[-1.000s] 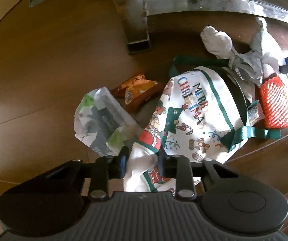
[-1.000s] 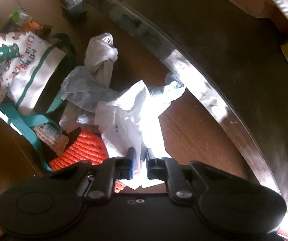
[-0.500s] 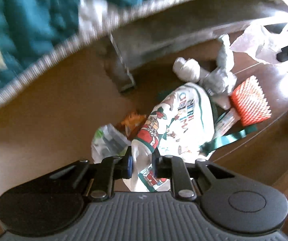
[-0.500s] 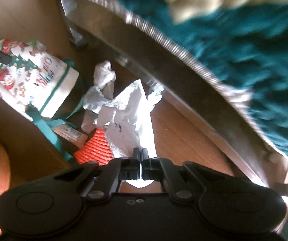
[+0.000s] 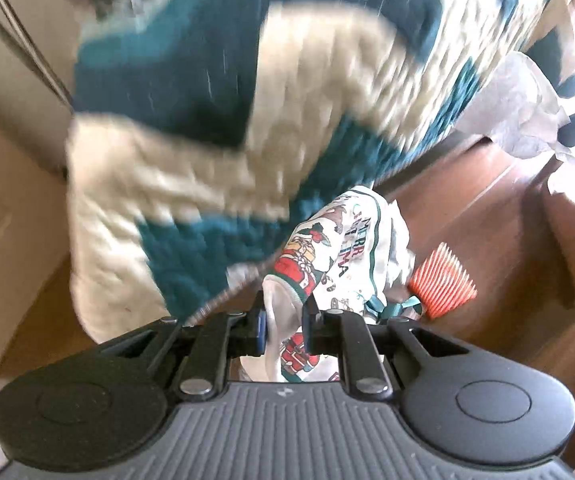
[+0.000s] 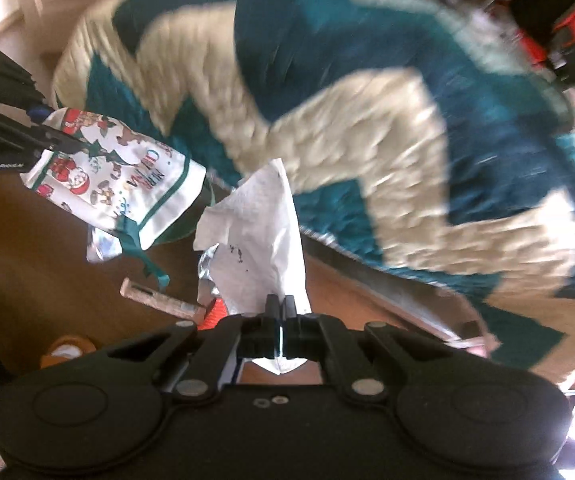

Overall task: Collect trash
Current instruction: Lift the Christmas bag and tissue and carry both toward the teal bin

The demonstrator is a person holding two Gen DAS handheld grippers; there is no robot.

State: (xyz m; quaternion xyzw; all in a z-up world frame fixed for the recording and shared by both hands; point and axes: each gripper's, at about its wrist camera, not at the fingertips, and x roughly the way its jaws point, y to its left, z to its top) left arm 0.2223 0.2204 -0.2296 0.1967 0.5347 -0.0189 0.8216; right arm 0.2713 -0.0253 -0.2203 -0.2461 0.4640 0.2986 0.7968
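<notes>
Midway, by the look of it: left gripper (image 5: 283, 322) pinching the Christmas bag (image 5: 343, 256) by its rim, right gripper (image 6: 281, 306) pressed together on a white paper sheet (image 6: 259, 232), both hanging above the wooden floor (image 6: 39, 264). Remaining down there: orange netting (image 5: 441, 280), a wrapper (image 6: 163, 298), possibly more. Only showing in the right view: the wrapper.

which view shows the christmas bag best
The right wrist view: the Christmas bag hangs in full with its print readable, pinched by the left gripper. The left wrist view shows it foreshortened, bunched between the fingers.
</notes>
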